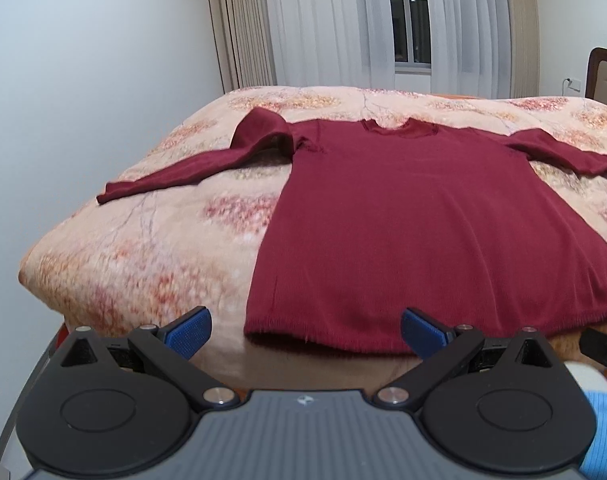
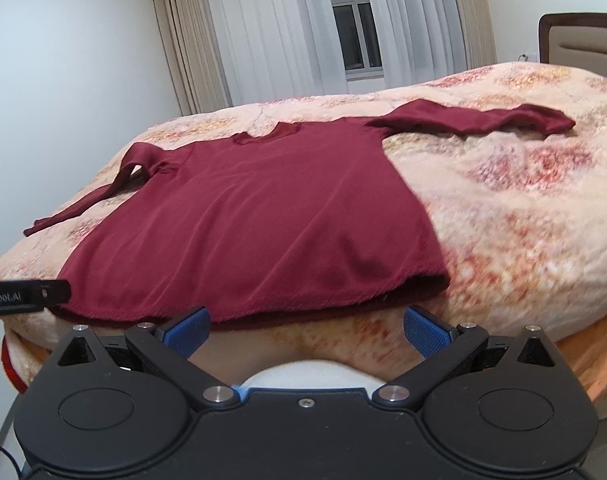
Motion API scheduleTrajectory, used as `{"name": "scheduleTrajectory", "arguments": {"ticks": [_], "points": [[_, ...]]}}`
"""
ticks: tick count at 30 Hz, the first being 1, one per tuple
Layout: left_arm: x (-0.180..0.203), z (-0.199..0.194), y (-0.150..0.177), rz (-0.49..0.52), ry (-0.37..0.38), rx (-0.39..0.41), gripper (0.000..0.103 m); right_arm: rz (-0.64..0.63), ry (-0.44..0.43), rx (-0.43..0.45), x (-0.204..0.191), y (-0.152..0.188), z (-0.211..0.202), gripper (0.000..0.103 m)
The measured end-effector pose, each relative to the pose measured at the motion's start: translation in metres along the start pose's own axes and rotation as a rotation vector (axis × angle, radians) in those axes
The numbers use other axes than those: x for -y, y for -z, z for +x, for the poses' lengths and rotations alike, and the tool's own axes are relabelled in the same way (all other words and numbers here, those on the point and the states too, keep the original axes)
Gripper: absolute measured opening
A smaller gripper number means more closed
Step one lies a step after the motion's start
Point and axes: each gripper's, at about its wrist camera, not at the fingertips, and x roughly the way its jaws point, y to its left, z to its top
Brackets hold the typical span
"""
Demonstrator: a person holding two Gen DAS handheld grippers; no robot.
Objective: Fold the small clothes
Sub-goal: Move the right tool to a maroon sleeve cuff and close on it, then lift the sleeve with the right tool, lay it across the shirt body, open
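Dark red long-sleeved top (image 1: 431,224) lies flat on the floral bedspread (image 1: 143,248).

The left gripper (image 1: 305,332) and right gripper (image 2: 306,330) hover level at the bed's near edge, both spread wide and holding nothing. The hem sits at 12 o'clock before each; the sleeves stretch toward 9 and 3 o'clock, the neckline faces the window (image 2: 355,28).

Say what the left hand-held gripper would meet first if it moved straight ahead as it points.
Probably the near hem of the dark red top, lying flat on the floral blanket; the left hand-held gripper is open, and depth is uncertain.
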Motion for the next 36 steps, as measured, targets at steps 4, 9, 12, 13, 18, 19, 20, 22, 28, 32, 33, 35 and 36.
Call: {"name": "scheduleTrajectory", "arguments": {"ticks": [4,9,12,13,18,19,20,22,28,32,33,35,36], "points": [[0.006,0.01,-0.019,0.008,-0.017,0.012,0.103,-0.029,0.014,0.005,0.006,-0.012,0.007,0.103],[0.013,0.032,-0.043,-0.013,-0.016,-0.006,0.103,-0.048,0.02,0.061,0.02,-0.028,0.015,0.103],[0.018,0.048,-0.059,-0.031,-0.012,-0.004,0.103,-0.056,0.042,0.143,0.036,-0.039,0.019,0.103],[0.02,0.054,-0.066,-0.034,-0.008,0.003,0.103,-0.057,0.056,0.169,0.044,-0.044,0.022,0.103],[0.034,0.086,-0.095,-0.049,0.025,0.059,0.103,0.03,0.104,0.234,0.103,-0.075,0.047,0.103],[0.037,0.094,-0.1,-0.052,0.032,0.07,0.103,0.05,0.108,0.243,0.117,-0.081,0.053,0.103],[0.041,0.102,-0.105,-0.057,0.035,0.076,0.103,0.071,0.117,0.246,0.131,-0.089,0.06,0.103],[0.049,0.119,-0.113,-0.063,0.048,0.084,0.103,0.123,0.14,0.238,0.161,-0.106,0.075,0.103],[0.074,0.157,-0.123,-0.057,0.11,0.079,0.103,0.34,0.151,0.172,0.256,-0.154,0.137,0.103],[0.095,0.17,-0.123,-0.026,0.135,0.076,0.103,0.546,0.152,0.183,0.32,-0.181,0.171,0.103],[0.099,0.172,-0.123,-0.021,0.143,0.076,0.103,0.603,0.167,0.193,0.335,-0.185,0.176,0.103],[0.107,0.176,-0.124,-0.012,0.168,0.083,0.103,0.708,0.209,0.22,0.363,-0.187,0.19,0.102],[0.111,0.179,-0.123,-0.006,0.179,0.087,0.103,0.748,0.226,0.236,0.374,-0.188,0.195,0.102]]}}
